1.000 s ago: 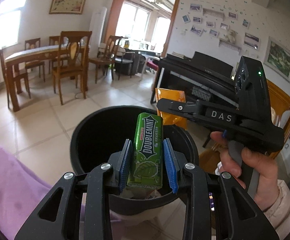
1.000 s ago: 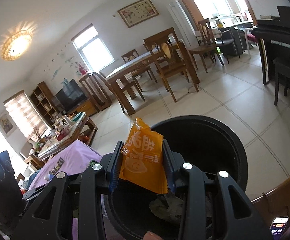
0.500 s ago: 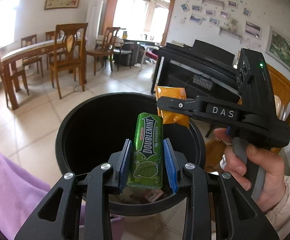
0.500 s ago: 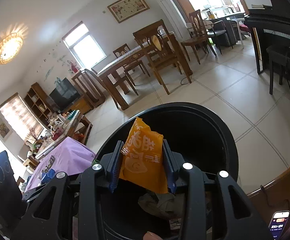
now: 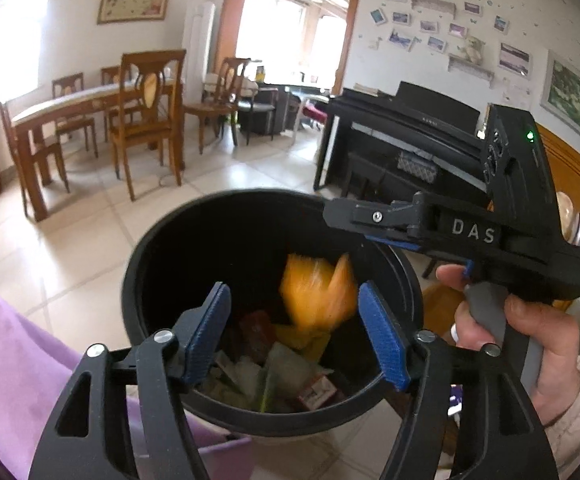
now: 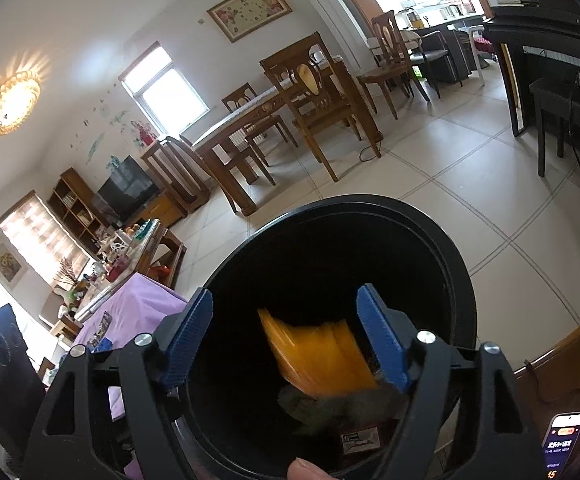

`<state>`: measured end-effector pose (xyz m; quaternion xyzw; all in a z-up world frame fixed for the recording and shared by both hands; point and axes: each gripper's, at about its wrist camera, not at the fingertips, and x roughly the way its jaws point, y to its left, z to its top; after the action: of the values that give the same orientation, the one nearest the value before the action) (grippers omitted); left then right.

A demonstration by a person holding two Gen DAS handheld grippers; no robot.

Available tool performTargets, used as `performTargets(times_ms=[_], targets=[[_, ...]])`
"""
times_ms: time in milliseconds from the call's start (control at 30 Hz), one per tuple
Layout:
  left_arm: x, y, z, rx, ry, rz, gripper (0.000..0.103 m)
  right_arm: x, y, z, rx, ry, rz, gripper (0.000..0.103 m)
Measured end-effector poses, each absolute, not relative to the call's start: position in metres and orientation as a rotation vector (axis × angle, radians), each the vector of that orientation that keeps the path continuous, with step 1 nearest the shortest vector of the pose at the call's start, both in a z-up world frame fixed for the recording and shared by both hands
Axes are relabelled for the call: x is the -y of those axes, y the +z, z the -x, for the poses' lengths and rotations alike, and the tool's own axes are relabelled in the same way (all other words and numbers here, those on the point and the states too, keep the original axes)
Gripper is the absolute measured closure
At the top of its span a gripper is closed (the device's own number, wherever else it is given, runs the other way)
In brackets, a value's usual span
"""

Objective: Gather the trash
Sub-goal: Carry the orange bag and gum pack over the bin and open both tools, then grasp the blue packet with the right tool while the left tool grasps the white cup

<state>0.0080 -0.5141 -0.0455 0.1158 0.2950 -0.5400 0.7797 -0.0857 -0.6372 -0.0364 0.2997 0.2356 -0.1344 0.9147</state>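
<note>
Both your claws have just been opening over the black bin: left gripper spread wide, nothing between its pads; right gripper spread too, and the orange packet is blurred, dropping free between its pads into the bin, not pinched. The green gum pack isn't clearly visible among the trash at the bottom. Risks look small: the packet seems inside the rim, but your right gripper sits over the right rim, so pulling back carelessly could knock the bin. Purple cloth lies near left.
</note>
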Motion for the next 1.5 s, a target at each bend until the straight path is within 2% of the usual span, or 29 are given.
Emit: performTargets(times_ms=[133,367,833,900,1067,1200,1500], targets=[[0.501,-0.041,-0.009,-0.632,-1.155,-0.24,0.028,0.636,-0.033,0.083,-0.494,-0.274,-0.608,0.025],[0.435,-0.029,-0.043,-0.668,-1.05,-0.138,0.024,0.613,-0.022,0.07,-0.511,-0.253,-0.569,0.022],[0.16,-0.03,-0.207,-0.76,-0.442,0.078,0.025,0.475,-0.026,-0.021,-0.652,-0.015,-0.428,0.022],[0.134,-0.04,-0.233,-0.814,-0.401,0.083,0.035,0.447,-0.028,-0.04,-0.683,0.04,-0.398,0.022],[0.119,-0.058,-0.27,-0.894,-0.412,0.066,0.046,0.392,-0.038,-0.081,-0.763,0.135,-0.331,0.022],[0.117,-0.066,-0.29,-0.912,-0.43,0.072,0.065,0.362,-0.045,-0.106,-0.82,0.18,-0.252,0.022],[0.101,-0.07,-0.284,-0.88,-0.474,0.109,0.065,0.312,-0.065,-0.162,-0.934,0.28,0.107,0.022]])
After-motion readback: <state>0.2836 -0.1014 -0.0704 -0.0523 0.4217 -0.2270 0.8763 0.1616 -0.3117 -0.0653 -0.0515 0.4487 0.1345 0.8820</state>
